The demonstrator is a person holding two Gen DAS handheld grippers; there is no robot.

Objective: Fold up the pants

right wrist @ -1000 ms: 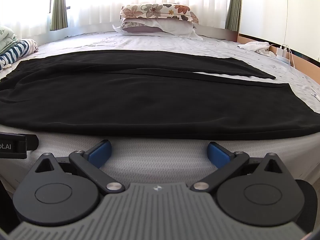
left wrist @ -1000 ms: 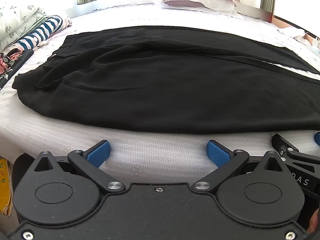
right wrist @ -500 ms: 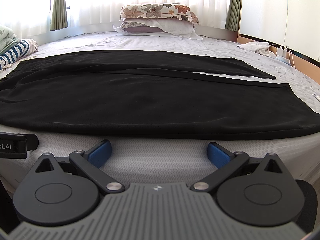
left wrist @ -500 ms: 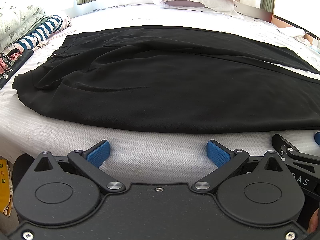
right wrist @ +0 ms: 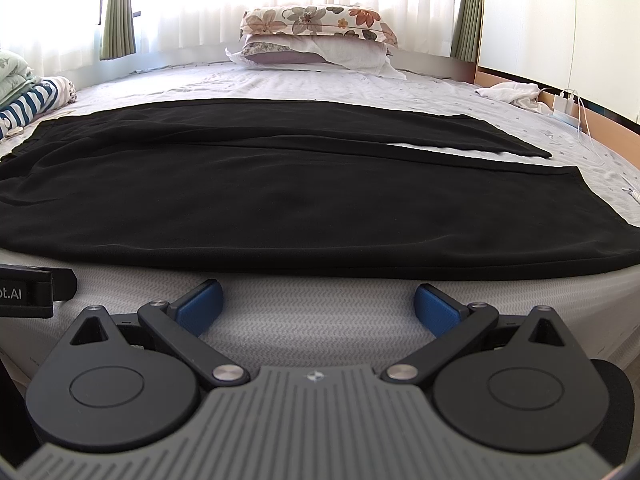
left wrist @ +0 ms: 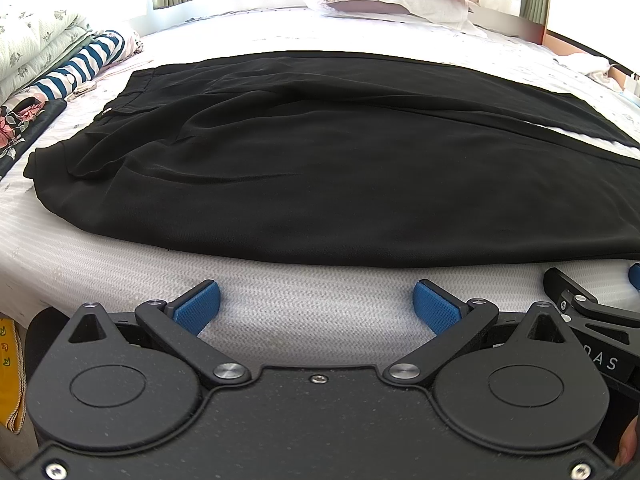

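Black pants (left wrist: 320,168) lie spread flat across the bed, waistband at the left, legs running to the right. In the right wrist view the pants (right wrist: 304,200) show both legs, the far leg ending a little short of the near one at the right. My left gripper (left wrist: 316,302) is open, just short of the near hem over the mattress edge, with nothing between its blue pads. My right gripper (right wrist: 318,300) is open too, empty, facing the near leg's edge. The right gripper's finger (left wrist: 576,300) shows at the right edge of the left wrist view.
Folded quilts and a striped cloth (left wrist: 80,64) are piled at the bed's left side. Floral pillows (right wrist: 316,36) are stacked at the head. White cloth and a charger cable (right wrist: 560,100) lie at the far right. White mattress sheet (right wrist: 320,320) shows below the pants.
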